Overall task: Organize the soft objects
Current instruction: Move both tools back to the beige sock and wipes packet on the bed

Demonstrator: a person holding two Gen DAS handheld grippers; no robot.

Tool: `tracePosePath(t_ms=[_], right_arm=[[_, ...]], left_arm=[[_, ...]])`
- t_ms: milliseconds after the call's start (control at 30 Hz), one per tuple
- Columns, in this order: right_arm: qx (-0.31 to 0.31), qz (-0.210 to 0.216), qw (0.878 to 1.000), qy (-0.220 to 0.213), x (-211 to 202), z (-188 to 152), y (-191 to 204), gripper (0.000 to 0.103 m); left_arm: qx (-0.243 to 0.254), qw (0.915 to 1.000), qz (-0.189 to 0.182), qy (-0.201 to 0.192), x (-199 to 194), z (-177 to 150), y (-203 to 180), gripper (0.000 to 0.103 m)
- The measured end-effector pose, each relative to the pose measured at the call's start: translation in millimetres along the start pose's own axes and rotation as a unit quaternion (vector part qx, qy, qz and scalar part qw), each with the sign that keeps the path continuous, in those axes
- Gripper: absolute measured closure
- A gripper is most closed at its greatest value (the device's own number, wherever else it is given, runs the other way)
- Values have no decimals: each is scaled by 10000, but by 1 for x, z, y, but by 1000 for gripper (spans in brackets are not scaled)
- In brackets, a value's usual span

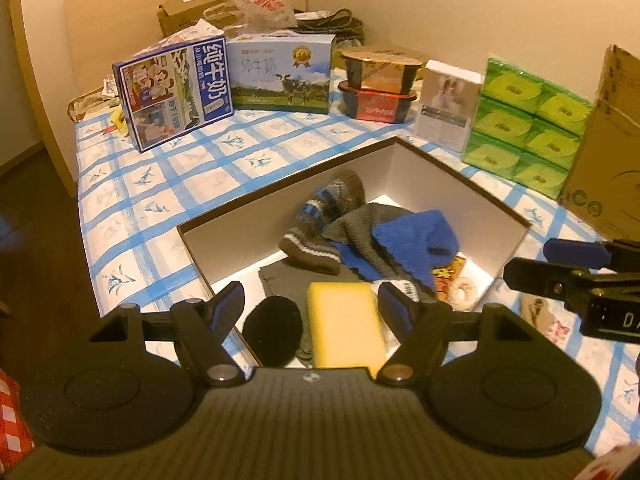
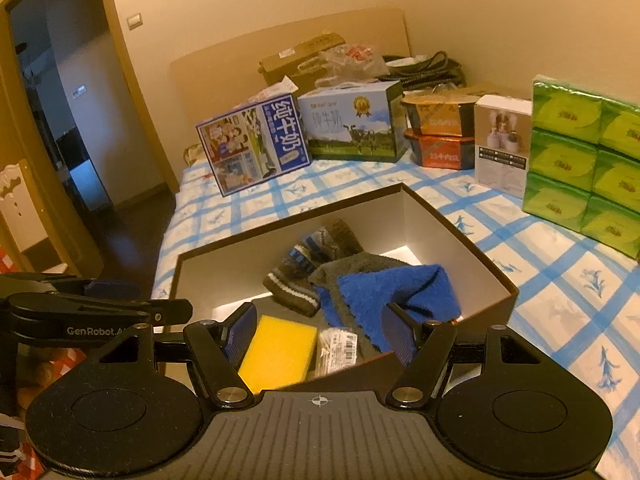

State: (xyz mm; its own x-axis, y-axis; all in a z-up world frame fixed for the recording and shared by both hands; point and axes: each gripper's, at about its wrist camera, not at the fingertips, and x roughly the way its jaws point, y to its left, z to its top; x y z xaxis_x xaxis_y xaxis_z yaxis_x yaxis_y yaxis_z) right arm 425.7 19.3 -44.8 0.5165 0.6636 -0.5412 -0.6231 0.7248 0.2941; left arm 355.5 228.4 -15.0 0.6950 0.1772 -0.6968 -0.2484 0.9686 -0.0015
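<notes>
Both tools, left (image 1: 310, 306) and right (image 2: 320, 330), gape empty; "GenRobot" marks the left tool's arm

Both grippers, left gripper (image 1: 311, 306) and right gripper (image 2: 320, 330), are black with blue finger pads (image 1: 221, 309), silver pivot screws, ribbed bodies and white "GenRobot" lettering.

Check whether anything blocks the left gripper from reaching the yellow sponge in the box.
Nothing visible does. The left gripper hangs open above the open-topped box, and the yellow sponge lies uncovered between a black pad and the blue-grey cloth.
</notes>
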Motion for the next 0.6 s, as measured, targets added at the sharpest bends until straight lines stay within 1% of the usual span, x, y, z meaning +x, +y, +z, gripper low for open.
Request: tracePosePath(t_ms=[167, 333, 600], right_arm=[[117, 7, 9998, -189, -36, -10, 1, 34], [217, -18, 9991, -373, -76, -24, 2, 34], [497, -112, 9977, -446, -131, -56, -4, 34]], left_arm=[[36, 9998, -125, -116, -29, -10, -12, 31], [115, 9993, -284, -195, -59, -28, -28, 31], [64, 9979, -610, -206, -97, -60, -51, 31]])
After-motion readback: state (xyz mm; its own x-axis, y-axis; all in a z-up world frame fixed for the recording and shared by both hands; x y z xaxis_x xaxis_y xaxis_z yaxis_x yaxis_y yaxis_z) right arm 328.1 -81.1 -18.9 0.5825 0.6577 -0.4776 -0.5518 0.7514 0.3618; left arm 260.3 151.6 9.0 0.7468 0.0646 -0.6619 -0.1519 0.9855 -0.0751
